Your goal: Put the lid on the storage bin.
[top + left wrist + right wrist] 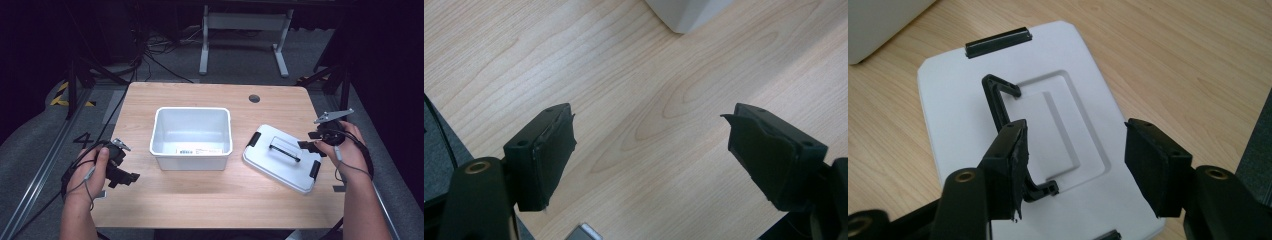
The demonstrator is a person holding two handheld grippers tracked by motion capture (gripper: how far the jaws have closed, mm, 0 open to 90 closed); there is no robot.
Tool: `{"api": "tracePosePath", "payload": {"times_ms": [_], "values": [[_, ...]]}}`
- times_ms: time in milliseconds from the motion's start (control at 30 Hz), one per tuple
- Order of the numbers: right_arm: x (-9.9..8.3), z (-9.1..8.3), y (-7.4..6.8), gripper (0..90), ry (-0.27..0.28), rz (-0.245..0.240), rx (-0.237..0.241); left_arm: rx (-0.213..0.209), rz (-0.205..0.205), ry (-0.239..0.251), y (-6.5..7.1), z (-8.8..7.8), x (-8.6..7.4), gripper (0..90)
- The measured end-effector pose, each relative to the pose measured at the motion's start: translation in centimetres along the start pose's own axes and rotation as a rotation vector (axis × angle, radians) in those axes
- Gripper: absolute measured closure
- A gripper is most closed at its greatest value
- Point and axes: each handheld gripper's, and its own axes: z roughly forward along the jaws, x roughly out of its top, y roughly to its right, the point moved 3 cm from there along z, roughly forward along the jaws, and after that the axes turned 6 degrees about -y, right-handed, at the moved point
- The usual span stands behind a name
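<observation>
Looking from the high view, the white lid could be pushed off the worktop if its black handle is missed; the right gripper is held open just beside it, right of the bin.

Seen in the left gripper view, the left gripper is open over bare wood.

Seen in the right gripper view, the handle is touched by one jaw, not yet squeezed.

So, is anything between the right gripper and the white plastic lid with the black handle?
Nothing visible. The right gripper hangs open just above the white plastic lid, one jaw right by its black handle. The lid lies flat on the wooden table, apart from the white plastic bin.
</observation>
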Motion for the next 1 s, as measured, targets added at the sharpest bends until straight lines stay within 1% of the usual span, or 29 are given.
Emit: {"api": "tracePosePath", "payload": {"times_ms": [33,67,133,200,300,400,500,533,567,600,700,733,767,800,833,933,1000], "values": [[0.0,0.0,0.0,43.2,0.000,0.000,0.000,0.001,0.001,0.003,0.0,-0.1,0.0,19.3],[0.2,0.1,-0.2,42.4,-0.001,-0.013,0.005,0.001,0.000,0.005,0.1,-0.1,-0.1,19.2],[0.4,0.2,-0.6,41.3,0.004,-0.020,0.019,0.001,0.006,0.010,0.1,-0.3,0.0,19.1],[0.5,0.5,-1.1,39.0,-0.007,-0.040,0.032,0.004,0.002,0.013,0.1,-0.3,0.0,18.9],[0.7,1.0,-1.8,36.9,-0.018,-0.063,0.072,0.003,0.004,0.015,0.2,-0.2,0.2,18.9],[0.8,1.7,-2.5,35.1,-0.041,-0.083,0.106,-0.003,0.022,0.001,0.3,0.0,0.3,18.9],[0.8,2.4,-3.1,33.5,-0.075,-0.099,0.123,0.000,0.027,-0.004,0.4,0.2,0.5,19.0],[0.8,2.6,-3.1,33.4,-0.082,-0.103,0.126,-0.004,0.023,-0.004,0.6,0.3,0.5,19.0],[0.8,3.0,-3.3,33.4,-0.096,-0.105,0.127,-0.007,0.032,-0.008,0.6,0.3,0.6,19.0],[0.8,3.0,-3.3,33.4,-0.096,-0.105,0.127,-0.007,0.032,-0.008,0.6,0.3,0.6,19.0],[0.6,4.1,-3.3,33.4,-0.142,-0.112,0.118,-0.006,0.035,-0.017,0.7,0.6,0.7,18.9],[0.5,5.0,-3.3,34.1,-0.184,-0.108,0.098,-0.005,0.042,-0.028,0.8,0.7,0.8,19.1],[0.4,5.3,-3.3,34.6,-0.198,-0.117,0.083,-0.009,0.049,-0.029,0.9,0.7,0.8,19.1],[0.4,5.7,-3.3,35.6,-0.215,-0.129,0.076,-0.011,0.054,-0.031,0.9,0.7,0.8,19.1],[0.3,6.2,-3.3,37.3,-0.233,-0.131,0.076,-0.011,0.054,-0.031,0.9,0.7,0.8,19.1],[0.2,6.7,-3.3,39.2,-0.254,-0.140,0.076,-0.013,0.052,-0.031,1.0,0.8,0.9,19.1],[0.1,7.2,-3.3,41.5,-0.270,-0.133,0.072,-0.005,0.051,-0.035,1.0,0.9,0.9,19.1]]}}
